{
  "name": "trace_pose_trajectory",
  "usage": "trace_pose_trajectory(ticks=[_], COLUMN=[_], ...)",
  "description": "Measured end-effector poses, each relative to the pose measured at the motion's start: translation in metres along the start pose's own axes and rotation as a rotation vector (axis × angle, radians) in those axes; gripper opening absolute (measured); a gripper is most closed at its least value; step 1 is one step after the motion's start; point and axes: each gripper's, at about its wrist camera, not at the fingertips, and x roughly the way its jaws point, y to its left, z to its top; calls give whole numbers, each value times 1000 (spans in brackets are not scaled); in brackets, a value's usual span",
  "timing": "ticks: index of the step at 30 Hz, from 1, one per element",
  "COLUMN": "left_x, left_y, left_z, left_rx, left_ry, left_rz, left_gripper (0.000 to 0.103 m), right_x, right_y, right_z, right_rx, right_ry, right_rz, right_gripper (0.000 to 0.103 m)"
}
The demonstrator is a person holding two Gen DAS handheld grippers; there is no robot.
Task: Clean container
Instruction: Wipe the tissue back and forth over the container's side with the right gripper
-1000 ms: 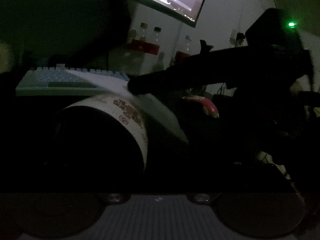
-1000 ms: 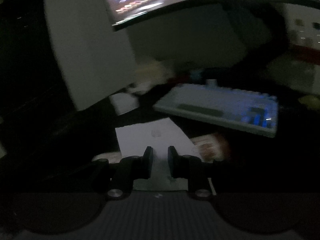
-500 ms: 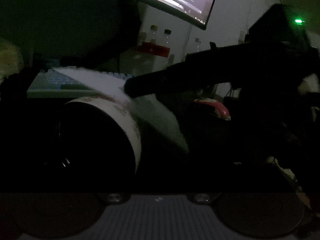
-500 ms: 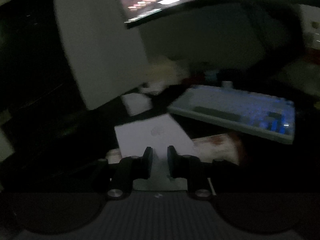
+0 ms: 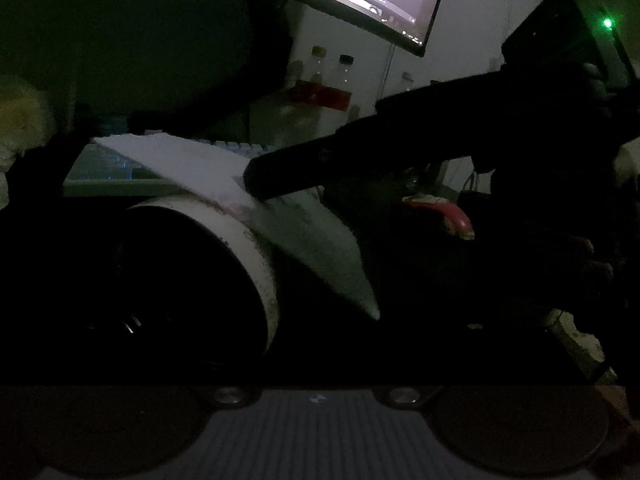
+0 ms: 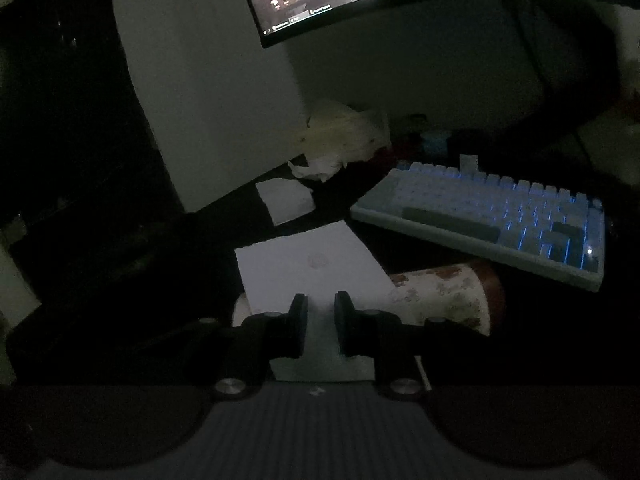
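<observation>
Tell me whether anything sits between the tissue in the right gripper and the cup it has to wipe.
Nothing visible does. The right gripper is shut on the white tissue, and the tissue already drapes over the rim of the paper cup, which lies tipped on its side. The keyboard lies beyond, clear of them.

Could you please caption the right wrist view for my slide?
Right gripper holds a white tissue over a stained paper cup near the keyboard.

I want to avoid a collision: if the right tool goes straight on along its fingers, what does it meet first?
Probably the dark desk past the tissue that the right tool grips; the keyboard lies to the side. Depth is unclear.
</observation>
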Motion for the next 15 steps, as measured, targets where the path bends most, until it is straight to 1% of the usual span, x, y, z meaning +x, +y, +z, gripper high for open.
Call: trace_pose_trajectory(ticks=[3,6,9,11,13,15], left_x=[1,1,2,2,3,4], left_y=[1,2,3,3,3,4], left_z=[1,1,2,2,4,6], left_rx=[1,9,9,11,13,9], left_ry=[6,11,13,15,20,31], left_rz=[4,8,10,14,21,25], left_gripper=[103,103,103,103,103,103], right_x=[3,5,3,1,1,2], right_y=[-17,-27,-17,-5,5,9], right_z=[4,6,3,0,-2,-2], right_rx=[40,66,35,8,-14,-28], right_ry=[-8,-19,-18,-10,1,5], right_rz=[-106,-152,-123,-56,-6,4], right_gripper=[17,17,17,17,17,17])
